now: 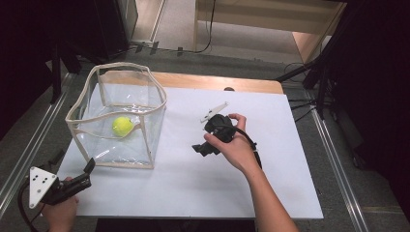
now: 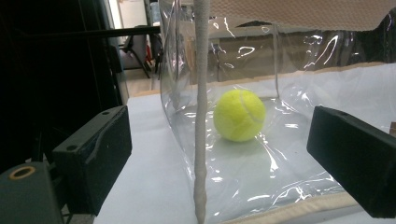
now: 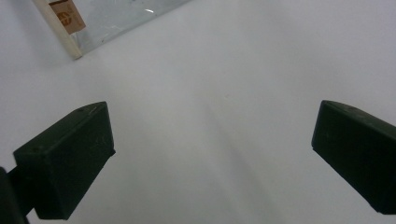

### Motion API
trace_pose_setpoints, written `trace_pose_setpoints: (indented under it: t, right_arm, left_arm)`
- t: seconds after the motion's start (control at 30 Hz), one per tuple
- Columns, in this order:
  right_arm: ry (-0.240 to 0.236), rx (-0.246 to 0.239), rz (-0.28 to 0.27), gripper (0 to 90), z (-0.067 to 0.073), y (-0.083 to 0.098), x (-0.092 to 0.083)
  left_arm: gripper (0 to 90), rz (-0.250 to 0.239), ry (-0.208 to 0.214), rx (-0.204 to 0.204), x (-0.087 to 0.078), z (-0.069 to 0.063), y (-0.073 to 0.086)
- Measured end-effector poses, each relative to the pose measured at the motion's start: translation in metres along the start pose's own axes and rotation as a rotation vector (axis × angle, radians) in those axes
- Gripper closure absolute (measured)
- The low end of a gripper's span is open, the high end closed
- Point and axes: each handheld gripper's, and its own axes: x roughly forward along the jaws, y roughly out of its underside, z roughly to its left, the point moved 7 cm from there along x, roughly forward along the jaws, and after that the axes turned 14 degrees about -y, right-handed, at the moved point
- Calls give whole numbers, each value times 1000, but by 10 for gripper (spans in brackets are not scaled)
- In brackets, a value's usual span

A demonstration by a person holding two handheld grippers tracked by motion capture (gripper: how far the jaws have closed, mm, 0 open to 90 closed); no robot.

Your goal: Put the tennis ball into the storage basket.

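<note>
A tennis ball [image 1: 123, 126] lay inside the clear bag [image 1: 155, 126] near the desk's [image 1: 270, 193] left edge; both grippers, left [image 1: 90, 166] and right [image 1: 201, 149], were wide open and empty, seemingly withdrawing next.

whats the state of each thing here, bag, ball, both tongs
clear bag: upright on the table, top open
tennis ball: lying inside the bag on its floor
left tongs: open, empty, at the bag's near corner seam
right tongs: open, empty, over bare white table
</note>
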Motion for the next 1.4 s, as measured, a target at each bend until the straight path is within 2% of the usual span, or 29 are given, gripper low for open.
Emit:
trace_pose_setpoints:
  t: [0.1, 0.53, 0.6, 0.7, 0.83, 1.0, 1.2, 1.27, 1.4]
  right_arm:
    - [6, 18, -15, 0, -1, 9, -1]
    - [19, 33, -95, 0, -3, 42, -5]
    - [25, 34, -126, 0, -4, 50, -7]
    - [31, 34, -142, 0, -5, 54, -9]
    - [39, 47, -193, 0, -6, 63, -15]
    - [57, 54, -219, 0, -9, 74, -20]
    - [60, 67, -240, 0, -12, 87, -25]
    - [71, 73, -253, 0, -13, 94, -29]
    - [81, 80, -268, 0, -14, 100, -34]
  left_arm:
    - [69, 2, 0, 4, 0, 0, 0]
    - [69, 2, -2, 11, 0, 0, 0]
    - [69, 4, -2, 16, -1, -1, 1]
    - [69, 3, -2, 19, -1, -1, 1]
    - [69, 1, -3, 10, 0, 0, 0]
    - [69, 3, -4, 19, -1, -1, 1]
    - [69, 2, -4, 1, 0, 0, 0]
    - [69, 5, -5, 16, -1, -1, 1]
    - [69, 4, -5, 18, 0, -2, 1]
